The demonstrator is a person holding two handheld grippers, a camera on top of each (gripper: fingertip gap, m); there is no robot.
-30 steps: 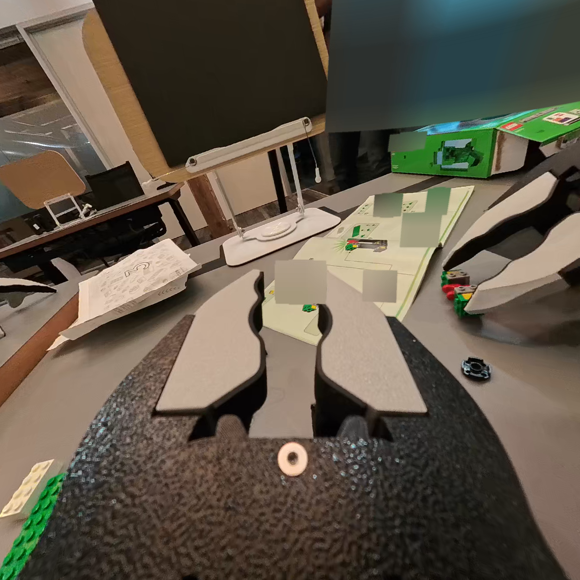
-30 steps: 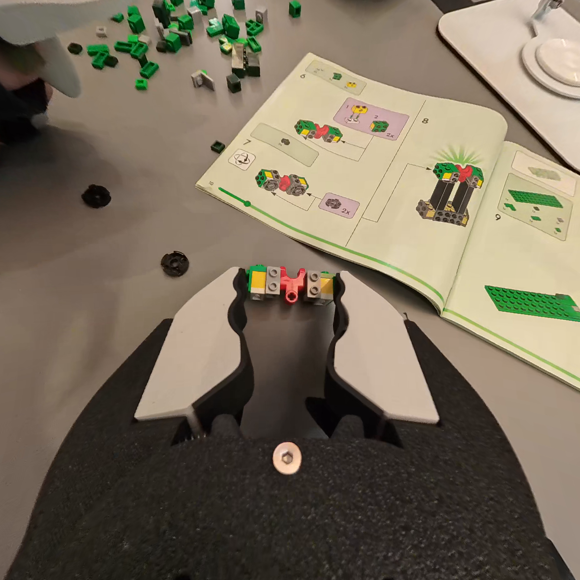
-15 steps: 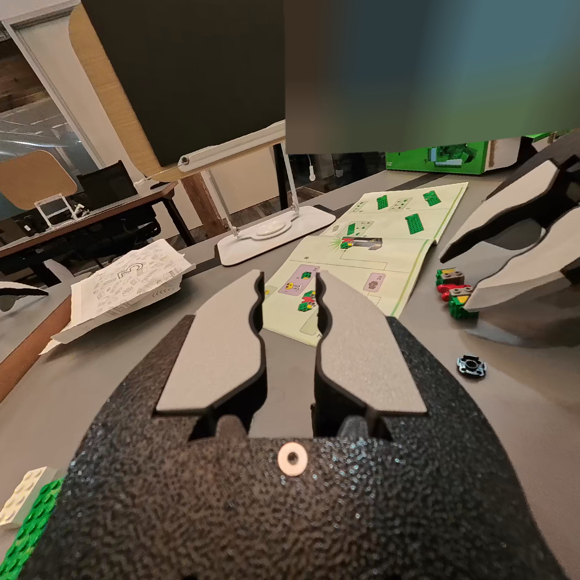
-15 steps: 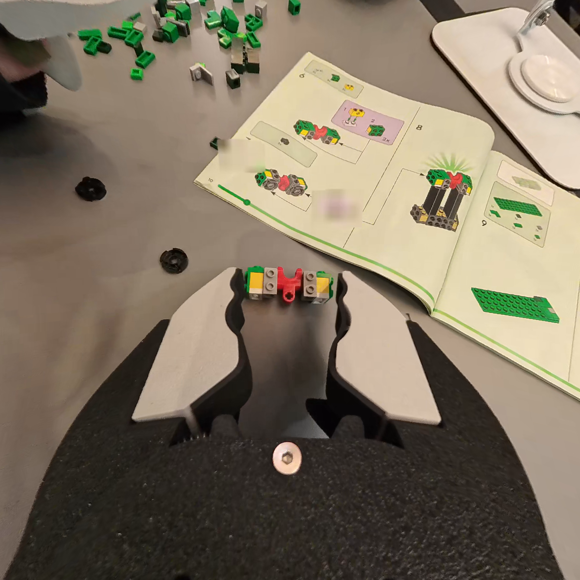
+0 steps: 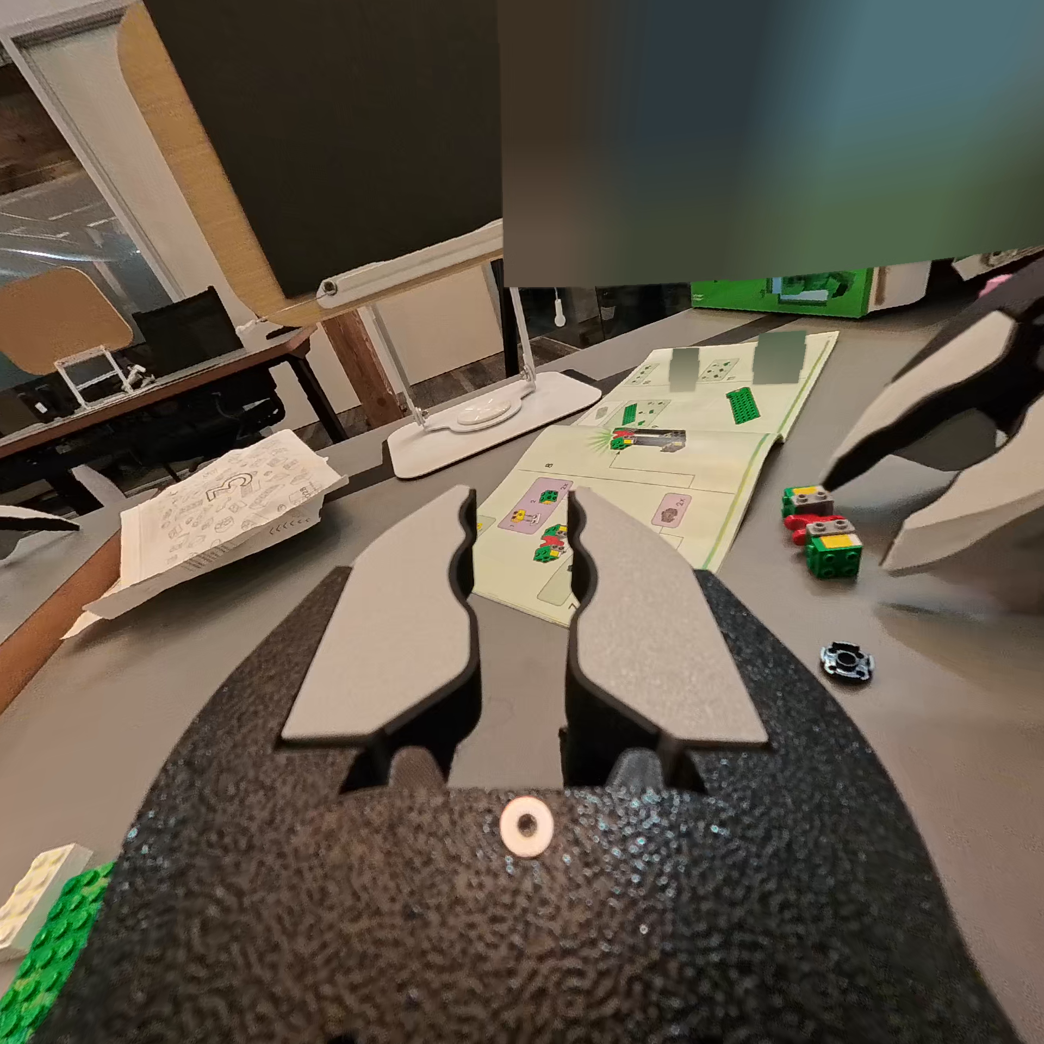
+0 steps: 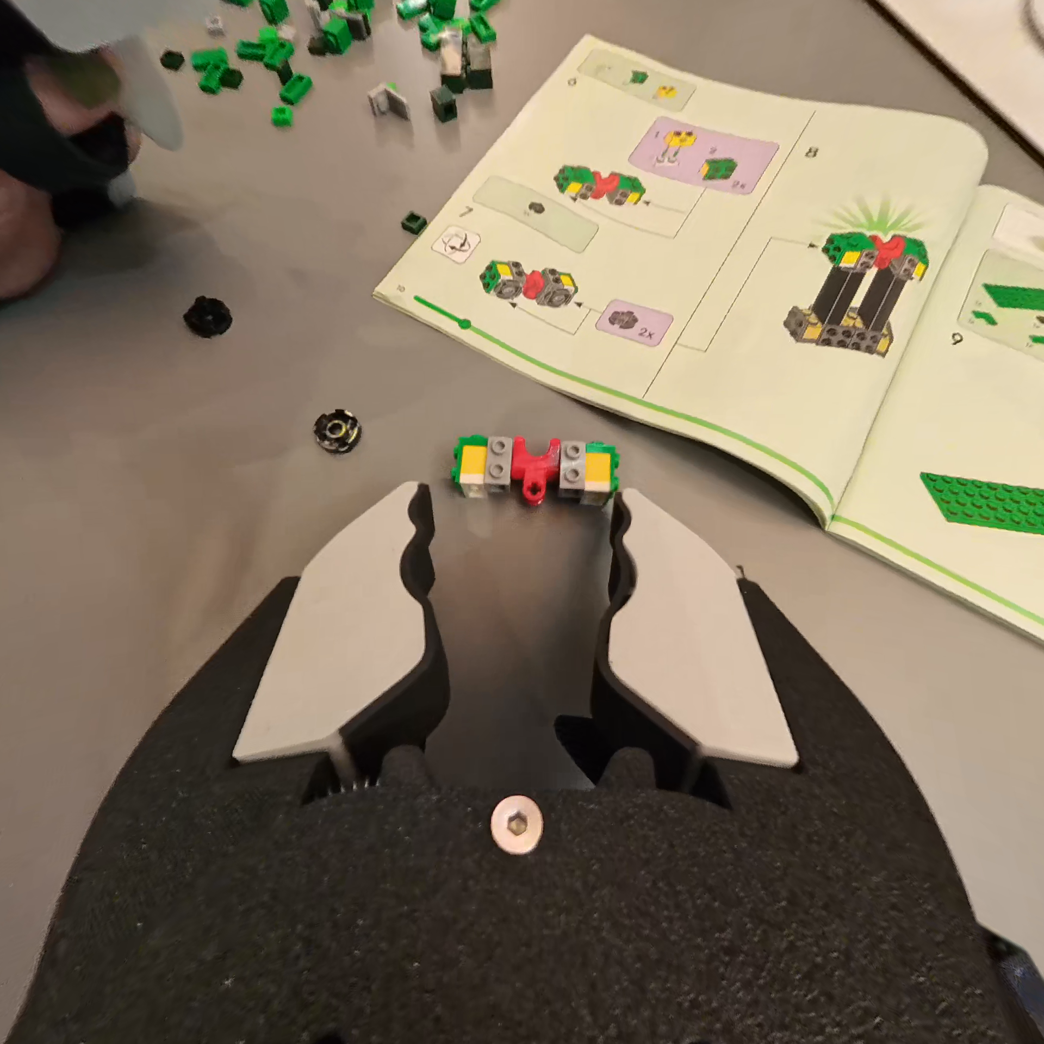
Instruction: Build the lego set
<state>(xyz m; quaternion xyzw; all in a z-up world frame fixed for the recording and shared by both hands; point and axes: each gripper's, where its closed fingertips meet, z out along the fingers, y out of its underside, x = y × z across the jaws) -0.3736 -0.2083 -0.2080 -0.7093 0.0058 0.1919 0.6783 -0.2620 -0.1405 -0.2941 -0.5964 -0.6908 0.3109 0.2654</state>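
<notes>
Now the small brick assembly (image 6: pixel 534 469) lies free on the table (image 6: pixel 169 508), just ahead of the spread, empty right gripper (image 6: pixel 522 497). Light, rigid, likely to snap apart; pinch its green ends. The left gripper (image 5: pixel 520 503) is parted, empty.

The small assembly of green, yellow, grey and red bricks (image 6: pixel 534 470) lies on the flat grey tabletop (image 6: pixel 169 536), just ahead of the right gripper (image 6: pixel 522 497). The open pale-green instruction booklet (image 6: pixel 734 282) lies behind it to the right, a round black stud piece (image 6: pixel 337 431) left, another (image 6: pixel 207 316) farther left. Loose green and grey bricks (image 6: pixel 339 51), somewhat blurred, lie scattered far behind.
</notes>
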